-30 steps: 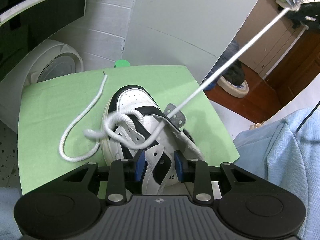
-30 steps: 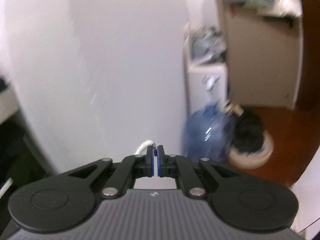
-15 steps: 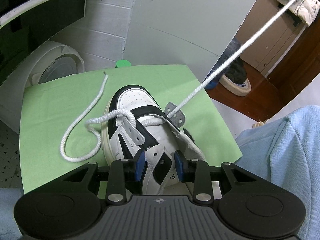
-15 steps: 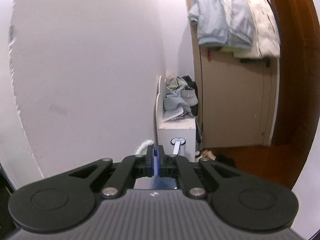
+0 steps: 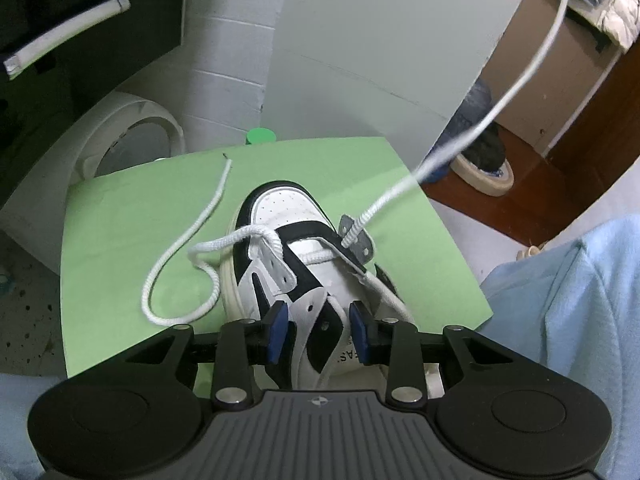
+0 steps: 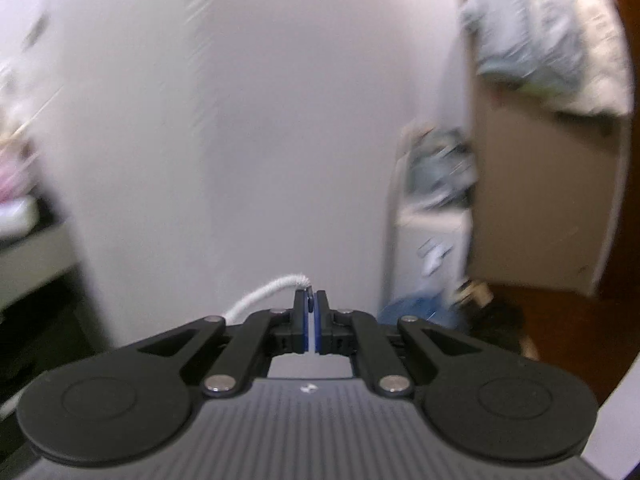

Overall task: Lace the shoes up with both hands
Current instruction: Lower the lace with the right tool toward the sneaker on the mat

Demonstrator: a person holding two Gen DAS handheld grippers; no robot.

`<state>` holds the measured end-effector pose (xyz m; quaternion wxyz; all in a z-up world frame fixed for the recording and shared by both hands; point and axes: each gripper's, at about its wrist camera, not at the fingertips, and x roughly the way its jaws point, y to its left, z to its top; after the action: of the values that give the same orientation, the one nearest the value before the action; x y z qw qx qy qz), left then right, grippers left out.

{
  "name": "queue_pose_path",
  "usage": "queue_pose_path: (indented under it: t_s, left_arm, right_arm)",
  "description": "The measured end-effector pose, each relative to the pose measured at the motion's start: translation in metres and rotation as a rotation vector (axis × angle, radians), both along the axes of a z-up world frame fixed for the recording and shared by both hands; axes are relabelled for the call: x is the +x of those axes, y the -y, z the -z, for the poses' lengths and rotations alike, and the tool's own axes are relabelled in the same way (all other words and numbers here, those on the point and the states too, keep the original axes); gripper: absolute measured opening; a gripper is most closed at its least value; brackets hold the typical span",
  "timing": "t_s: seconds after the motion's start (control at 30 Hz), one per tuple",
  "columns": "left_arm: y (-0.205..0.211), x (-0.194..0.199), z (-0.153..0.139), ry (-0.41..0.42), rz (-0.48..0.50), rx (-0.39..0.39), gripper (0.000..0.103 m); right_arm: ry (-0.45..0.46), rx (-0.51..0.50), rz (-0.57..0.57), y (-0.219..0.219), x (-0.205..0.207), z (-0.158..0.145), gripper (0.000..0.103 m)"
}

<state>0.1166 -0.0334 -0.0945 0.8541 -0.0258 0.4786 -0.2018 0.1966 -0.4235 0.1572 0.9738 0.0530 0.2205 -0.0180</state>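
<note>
Shoe (image 5: 304, 280), black and white sneaker, sits on green mat (image 5: 120, 216) on the worktop, toe pointing away from the left camera, heel end nearest. Left tongs (image 5: 318, 330) straddle the tongue and collar at the shoe's rear; blue pads (image 5: 278, 326) stand partly apart on either side of the upper, whether they press on it cannot be told. Lace (image 5: 224, 240), white, is threaded across the lowest eyelets near the toe. One end leaves the left eyelet flap, makes a slack loop on the mat left of the shoe and trails off to a dark tip toward the mat's far edge. Other end comes out by the grey eyelet tab (image 5: 358, 236) on the right side and rises slanting to the upper right, out of frame, blurred higher up. Right tongs (image 6: 314, 308) are closed, pinching the lace end between the pads, a short curl of cord bending out to the left of the pads. Right view is motion-blurred. Light blue cloth (image 5: 560, 320), clothing of the person, shows at right of the left view. Beyond the mat: green cap (image 5: 260, 135) at its far edge, white round appliance (image 5: 128, 136) to the left, pale wall behind.
</note>
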Motion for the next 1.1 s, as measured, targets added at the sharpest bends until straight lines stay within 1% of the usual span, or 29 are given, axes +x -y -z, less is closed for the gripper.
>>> queue_pose_path:
  t_s: [0.03,0.07,0.1,0.2,0.27,0.33,0.4,0.43,0.5,0.53,0.6,0.63,0.7,0.77,0.83,0.93,1.0,1.1]
  left_arm:
    - [0.001,-0.002,-0.002,0.009,0.004,0.011,0.040]
    - [0.003,-0.004,-0.004,0.022,0.013,0.028,0.048]
    - [0.006,-0.006,-0.005,0.037,0.024,0.053,0.050]
    - [0.017,-0.010,-0.005,0.066,0.070,0.111,0.051]
    - [0.022,-0.011,-0.002,0.076,0.092,0.145,0.051]
    - [0.025,-0.013,0.000,0.091,0.103,0.192,0.051]
    - [0.026,-0.012,0.003,0.099,0.099,0.228,0.051]
    - [0.024,-0.012,0.004,0.101,0.092,0.243,0.051]
    - [0.020,-0.009,0.005,0.099,0.071,0.263,0.051]
    - [0.016,-0.008,0.004,0.096,0.055,0.250,0.050]
    - [0.008,-0.005,0.002,0.090,0.006,0.229,0.048]
    - [0.004,-0.003,0.001,0.082,-0.017,0.217,0.048]
    - [-0.003,0.001,0.002,0.047,-0.049,0.168,0.048]
    - [-0.005,0.003,0.003,0.033,-0.059,0.146,0.047]
    - [-0.005,0.002,0.001,0.047,-0.053,0.144,0.047]
    - [-0.007,-0.002,-0.008,0.083,-0.048,0.095,0.047]
    - [-0.008,-0.006,-0.018,0.126,-0.048,0.074,0.047]
    - [-0.003,-0.017,-0.034,0.240,-0.023,0.097,0.047]
  right_arm:
    - [-0.044,0.037,-0.045,-0.013,-0.001,0.017,0.003]
    - [-0.087,0.066,-0.082,-0.025,-0.001,0.033,0.003]
    - [-0.139,0.095,-0.116,-0.040,0.001,0.054,0.003]
    - [-0.285,0.159,-0.194,-0.090,0.001,0.122,0.003]
    - [-0.369,0.242,-0.222,-0.115,0.003,0.164,0.003]
    - [-0.417,0.321,-0.224,-0.131,0.004,0.198,0.003]
    - [-0.485,0.421,-0.198,-0.139,0.005,0.233,0.003]
    - [-0.508,0.449,-0.181,-0.140,0.005,0.247,0.003]
    - [-0.570,0.421,-0.138,-0.141,0.007,0.270,0.003]
    - [-0.608,0.406,-0.124,-0.139,0.010,0.278,0.003]
    - [-0.656,0.396,-0.081,-0.131,0.015,0.289,0.003]
    - [-0.654,0.370,-0.053,-0.125,0.016,0.291,0.003]
    - [-0.640,0.307,0.012,-0.117,0.017,0.292,0.003]
    - [-0.628,0.273,0.071,-0.110,0.016,0.292,0.003]
    - [-0.597,0.312,0.077,-0.103,0.013,0.286,0.003]
    - [-0.511,0.391,-0.006,-0.102,0.002,0.263,0.003]
    - [-0.478,0.446,-0.078,-0.104,-0.007,0.246,0.003]
    - [-0.469,0.504,-0.187,-0.113,-0.024,0.225,0.003]
